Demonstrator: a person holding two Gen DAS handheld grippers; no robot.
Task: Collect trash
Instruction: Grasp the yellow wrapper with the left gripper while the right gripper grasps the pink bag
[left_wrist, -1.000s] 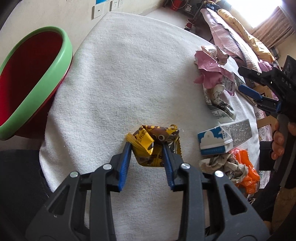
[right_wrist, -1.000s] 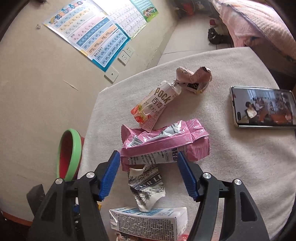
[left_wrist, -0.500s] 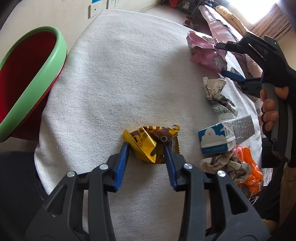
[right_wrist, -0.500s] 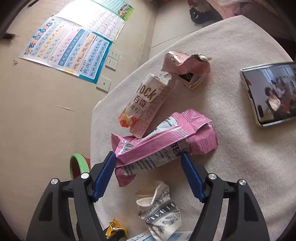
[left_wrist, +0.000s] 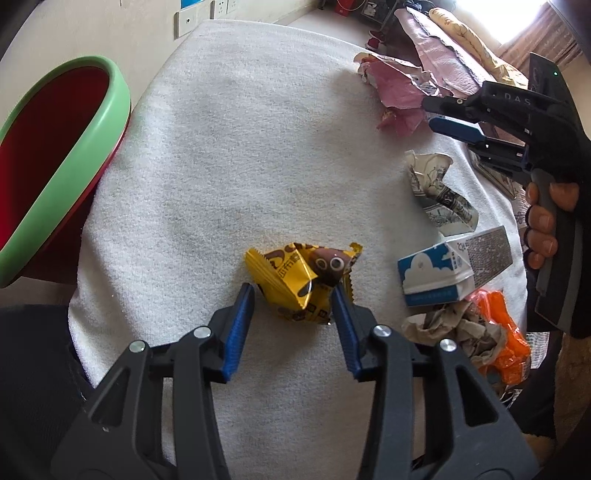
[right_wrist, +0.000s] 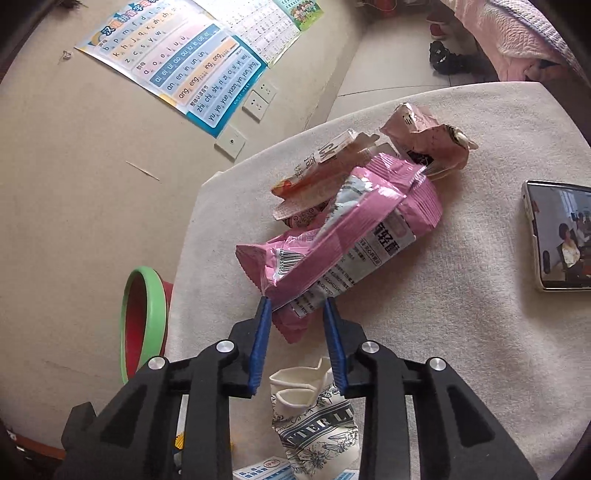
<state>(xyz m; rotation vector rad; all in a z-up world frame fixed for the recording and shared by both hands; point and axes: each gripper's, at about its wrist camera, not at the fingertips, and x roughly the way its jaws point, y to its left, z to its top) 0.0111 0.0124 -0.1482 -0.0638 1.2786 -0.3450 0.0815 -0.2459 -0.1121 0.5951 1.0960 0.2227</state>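
Closing since the earlier frame, the right claw (right_wrist: 297, 306) now pinches the pink bag (right_wrist: 343, 236) at frame centre; the left claw (left_wrist: 293, 295) narrowly brackets the yellow wrapper (left_wrist: 301, 273), grip unconfirmed.

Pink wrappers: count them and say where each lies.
2. A bright pink bag sits between the right gripper's fingers; a pale pink wrapper lies crumpled just beyond it. Others may be hidden.
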